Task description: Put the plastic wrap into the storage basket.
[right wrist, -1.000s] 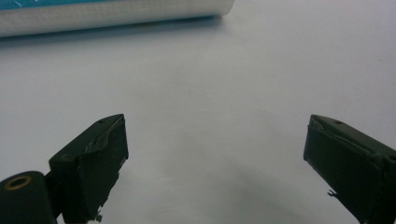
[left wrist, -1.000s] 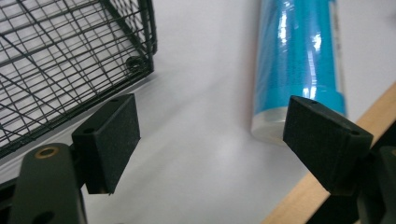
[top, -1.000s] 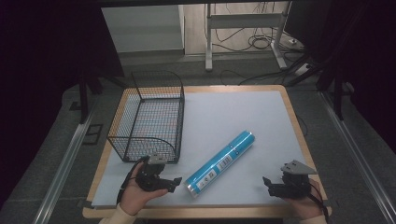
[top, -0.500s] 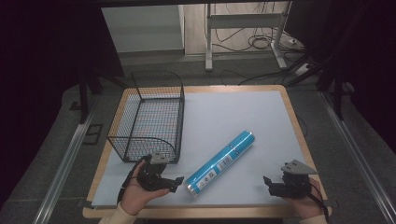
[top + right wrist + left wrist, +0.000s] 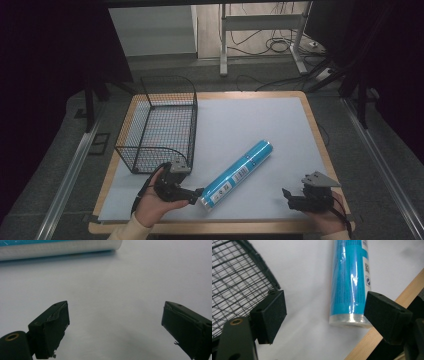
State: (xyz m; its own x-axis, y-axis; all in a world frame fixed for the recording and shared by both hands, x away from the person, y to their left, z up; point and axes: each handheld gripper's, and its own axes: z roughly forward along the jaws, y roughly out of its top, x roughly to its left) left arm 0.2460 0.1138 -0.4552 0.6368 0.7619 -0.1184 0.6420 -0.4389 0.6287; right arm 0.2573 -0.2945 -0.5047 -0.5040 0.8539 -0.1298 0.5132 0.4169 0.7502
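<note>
A long blue tube (image 5: pixel 237 172) with a label lies slantwise on the white mat, its clear-capped near end toward the front. My left gripper (image 5: pixel 196 194) is held in a hand right at that end. In the left gripper view the tube (image 5: pixel 349 277) ends between the wide-apart jaws of the left gripper (image 5: pixel 324 312), close to the right-hand pad, and neither pad presses on it. These jaws have just opened a little more. My right gripper (image 5: pixel 289 197) rests open at the front right, with bare mat between its jaws (image 5: pixel 115 317) and the tube (image 5: pixel 50 247) farther off.
A black wire basket (image 5: pixel 150 100) stands at the left of the table, just behind my left hand, and shows beside the left jaw as the basket (image 5: pixel 234 277). The wooden table edge (image 5: pixel 320 150) frames the white mat. Beyond the table are floor, cables and a metal stand.
My left hand has shifted slightly right and up, bringing its jaws to the tube's near end. The right gripper and the tube have stayed still.
</note>
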